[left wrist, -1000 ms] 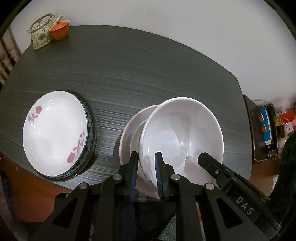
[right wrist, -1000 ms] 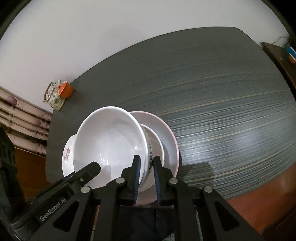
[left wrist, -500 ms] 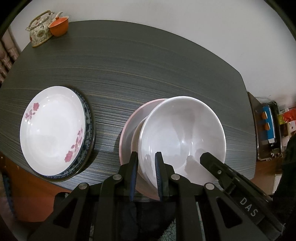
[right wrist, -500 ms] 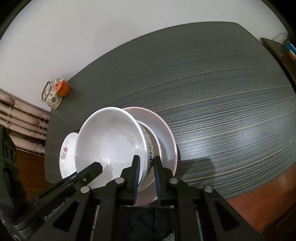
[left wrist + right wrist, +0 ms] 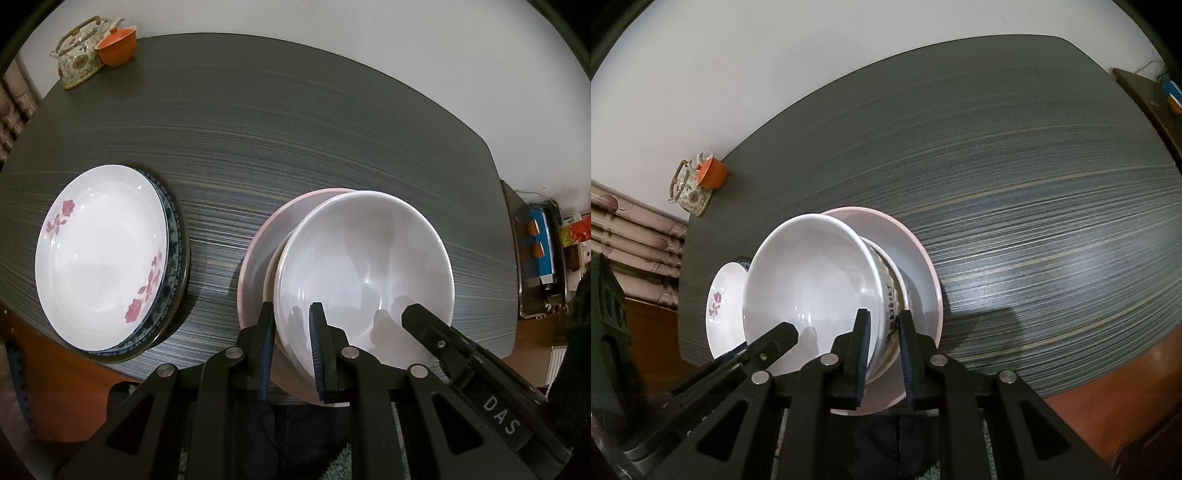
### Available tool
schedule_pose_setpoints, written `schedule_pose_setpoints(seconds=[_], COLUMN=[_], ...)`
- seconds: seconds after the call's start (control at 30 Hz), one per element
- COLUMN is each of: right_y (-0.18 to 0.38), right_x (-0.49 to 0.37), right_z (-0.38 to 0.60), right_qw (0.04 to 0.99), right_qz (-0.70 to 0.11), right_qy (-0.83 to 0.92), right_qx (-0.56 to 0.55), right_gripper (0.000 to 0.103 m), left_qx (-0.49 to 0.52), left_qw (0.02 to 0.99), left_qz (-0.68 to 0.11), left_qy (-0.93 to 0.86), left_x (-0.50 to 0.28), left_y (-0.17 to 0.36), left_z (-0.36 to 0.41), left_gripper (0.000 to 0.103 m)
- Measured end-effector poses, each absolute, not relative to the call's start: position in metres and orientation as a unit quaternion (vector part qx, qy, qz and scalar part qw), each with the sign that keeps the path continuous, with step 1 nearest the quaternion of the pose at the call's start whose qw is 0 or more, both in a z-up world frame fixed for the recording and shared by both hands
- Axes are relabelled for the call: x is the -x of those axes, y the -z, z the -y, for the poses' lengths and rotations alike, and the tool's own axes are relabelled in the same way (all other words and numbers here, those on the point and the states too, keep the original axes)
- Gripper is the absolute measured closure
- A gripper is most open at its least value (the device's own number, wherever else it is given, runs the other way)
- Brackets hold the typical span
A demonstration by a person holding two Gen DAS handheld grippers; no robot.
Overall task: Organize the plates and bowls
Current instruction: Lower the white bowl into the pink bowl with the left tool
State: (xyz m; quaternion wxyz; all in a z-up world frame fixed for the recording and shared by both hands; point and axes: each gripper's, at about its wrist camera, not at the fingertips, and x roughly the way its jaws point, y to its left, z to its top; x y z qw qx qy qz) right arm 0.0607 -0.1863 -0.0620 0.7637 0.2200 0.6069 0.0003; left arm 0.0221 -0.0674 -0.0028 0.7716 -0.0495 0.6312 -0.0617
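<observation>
A large white bowl (image 5: 365,266) (image 5: 809,280) sits over a pink plate (image 5: 266,236) (image 5: 916,258), and the rim of a smaller bowl (image 5: 897,273) shows under it. My left gripper (image 5: 291,332) is shut on the bowl's near-left rim, one finger inside and one outside. My right gripper (image 5: 883,332) is shut on the opposite rim in the same way. Dark lettering shows on the wall between its fingers. To the left, a white plate with pink flowers (image 5: 99,258) (image 5: 720,306) lies on a blue-patterned plate (image 5: 173,236).
The dark striped table (image 5: 295,129) stands against a white wall. A flowered teapot (image 5: 77,62) and an orange cup (image 5: 116,46) stand at its far left corner. A low side cabinet (image 5: 535,258) with small items is beyond the right edge.
</observation>
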Motion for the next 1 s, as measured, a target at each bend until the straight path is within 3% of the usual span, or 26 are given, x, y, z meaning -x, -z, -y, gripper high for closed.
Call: schedule_pose_setpoints(seconds=[0.6, 1.0], right_y=[0.0644, 0.0642], right_x=[-0.061, -0.0614], right_z=[0.1897, 0.1883], right_qw=[0.762, 0.763], right_qz=[-0.608, -0.608], right_qy=[-0.001, -0.001], right_qx=[-0.222, -0.22], right_gripper=[0.085, 0.084], left_qx=[0.039, 0.038], left_qw=[0.776, 0.778], left_qz=[-0.626, -0.624], left_qy=[0.061, 0.068], left_x=[-0.0217, -0.0212], left_y=[0.0046, 0.0071], left_z=[0.071, 0.072], left_gripper=[0.087, 0.079])
